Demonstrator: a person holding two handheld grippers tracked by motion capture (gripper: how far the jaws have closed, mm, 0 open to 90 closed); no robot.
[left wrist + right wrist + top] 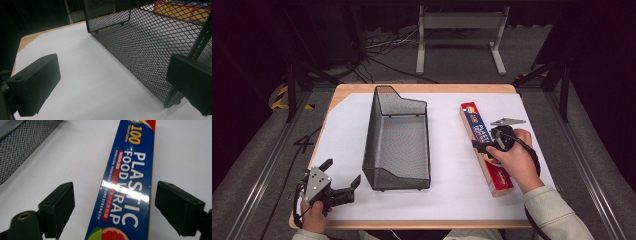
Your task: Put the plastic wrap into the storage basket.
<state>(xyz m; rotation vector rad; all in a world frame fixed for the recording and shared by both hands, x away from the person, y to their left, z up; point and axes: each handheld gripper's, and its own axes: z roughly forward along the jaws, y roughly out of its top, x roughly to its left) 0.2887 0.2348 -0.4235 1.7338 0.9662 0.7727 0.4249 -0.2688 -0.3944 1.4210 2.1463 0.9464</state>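
two claws and two loose things are on the wooden counter (422,89) under its white sheet cover (452,165), and the one black wire-mesh basket (397,145) serves as the landmark.

nearest the person, at the basket's near left corner, the left claw (343,178) is held in one hand (314,215). its two black jaws are spread, with nothing between them. in the left gripper view one black pad (37,82) sits low over the bare white sheet, and the other sits at the basket's near corner post; whether it touches the mesh cannot be told.

to the right of the basket, well apart from it, the other hand (517,160) holds the right claw (479,146) over the one long cardboard box of plastic food wrap (479,131), blue on top with red ends and a citrus picture. the box lies flat on the sheet, roughly parallel to the basket's long side. in the right gripper view the right claw's jaws stand spread on either side of the box, with white sheet showing between each pad and the box edges, so they are not pinching it.

the basket itself is empty, open at the top, its far end wall higher than its near one.

beyond the counter, past the basket's far end, one grey metal stand (459,37) sits on the floor with loose cables (382,50) beside it.
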